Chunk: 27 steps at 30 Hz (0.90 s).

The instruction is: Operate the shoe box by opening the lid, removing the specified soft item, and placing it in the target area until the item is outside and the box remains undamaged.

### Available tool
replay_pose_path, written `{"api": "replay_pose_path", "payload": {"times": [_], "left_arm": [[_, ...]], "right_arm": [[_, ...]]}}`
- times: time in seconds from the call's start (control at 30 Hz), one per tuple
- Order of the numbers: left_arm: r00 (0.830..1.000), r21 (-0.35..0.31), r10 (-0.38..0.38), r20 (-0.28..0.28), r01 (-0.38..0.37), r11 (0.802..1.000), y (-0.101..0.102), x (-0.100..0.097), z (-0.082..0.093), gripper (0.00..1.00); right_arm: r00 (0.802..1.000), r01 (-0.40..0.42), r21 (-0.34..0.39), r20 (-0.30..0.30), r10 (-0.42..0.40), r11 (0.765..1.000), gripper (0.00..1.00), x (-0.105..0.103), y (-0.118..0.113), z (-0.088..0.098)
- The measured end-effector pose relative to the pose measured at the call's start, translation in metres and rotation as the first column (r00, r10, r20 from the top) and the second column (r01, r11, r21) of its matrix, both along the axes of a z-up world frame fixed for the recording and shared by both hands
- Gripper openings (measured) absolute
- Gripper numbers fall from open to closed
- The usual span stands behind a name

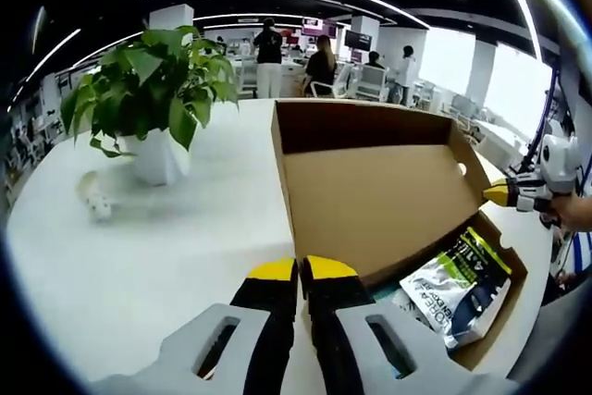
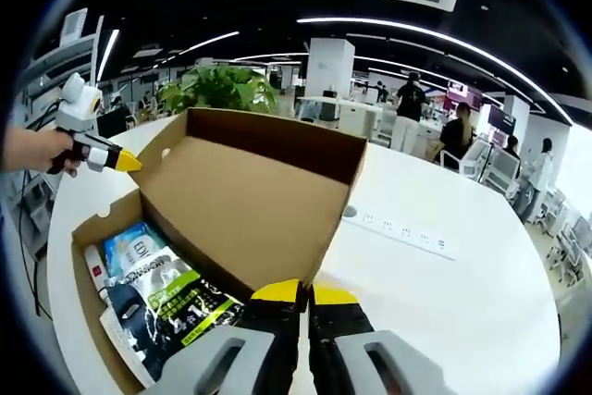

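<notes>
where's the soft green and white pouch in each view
Left gripper view: the soft green and white printed pouch lies low right, inside the brown cardboard shoe box.
Right gripper view: the pouch lies low left, in the box.
Shared landmark: the raised brown lid and the leafy green potted plant.

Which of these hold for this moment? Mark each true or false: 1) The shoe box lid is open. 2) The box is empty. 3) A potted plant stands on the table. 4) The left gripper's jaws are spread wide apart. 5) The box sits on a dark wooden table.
1) True: the lid of the shoe box stands raised.
2) False: a soft pouch and other items lie inside.
3) True: the potted plant stands on the table, apart from the box.
4) False: the left gripper has its jaws together.
5) False: the table is white.
</notes>
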<state>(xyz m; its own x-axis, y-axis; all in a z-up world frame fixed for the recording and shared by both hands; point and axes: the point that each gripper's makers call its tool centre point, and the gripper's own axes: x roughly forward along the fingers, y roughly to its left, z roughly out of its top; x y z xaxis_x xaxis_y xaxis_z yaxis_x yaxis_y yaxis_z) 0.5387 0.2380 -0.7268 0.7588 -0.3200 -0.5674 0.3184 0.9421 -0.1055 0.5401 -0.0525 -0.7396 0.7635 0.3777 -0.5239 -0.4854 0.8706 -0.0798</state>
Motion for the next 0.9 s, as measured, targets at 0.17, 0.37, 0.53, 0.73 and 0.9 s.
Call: {"api": "replay_pose_path", "payload": {"times": [0.17,0.37,0.53,0.73,0.9], "left_arm": [[1.0,0.016,-0.018,-0.018,0.018,1.0,-0.001,0.003,-0.001,0.01],[1.0,0.007,-0.011,-0.025,0.011,1.0,0.0,0.006,-0.002,0.01],[0.999,-0.001,-0.001,-0.033,0.001,1.0,0.0,0.009,-0.004,0.01],[0.999,0.001,0.001,-0.045,-0.001,1.0,0.002,0.014,-0.006,0.01],[0.998,-0.012,0.015,-0.062,-0.016,1.0,0.003,0.016,-0.008,0.01]], "right_arm": [[1.0,-0.003,-0.004,-0.004,0.003,1.0,0.0,0.002,-0.001,-0.001],[1.0,-0.005,-0.007,-0.006,0.005,1.0,0.0,0.006,-0.001,-0.002],[1.0,-0.006,-0.007,-0.008,0.006,1.0,0.0,0.008,-0.001,-0.004],[1.0,-0.008,-0.006,-0.016,0.008,1.0,0.0,0.011,-0.001,-0.005],[0.999,-0.008,0.007,-0.031,0.008,1.0,0.0,0.013,-0.001,-0.006]]}}
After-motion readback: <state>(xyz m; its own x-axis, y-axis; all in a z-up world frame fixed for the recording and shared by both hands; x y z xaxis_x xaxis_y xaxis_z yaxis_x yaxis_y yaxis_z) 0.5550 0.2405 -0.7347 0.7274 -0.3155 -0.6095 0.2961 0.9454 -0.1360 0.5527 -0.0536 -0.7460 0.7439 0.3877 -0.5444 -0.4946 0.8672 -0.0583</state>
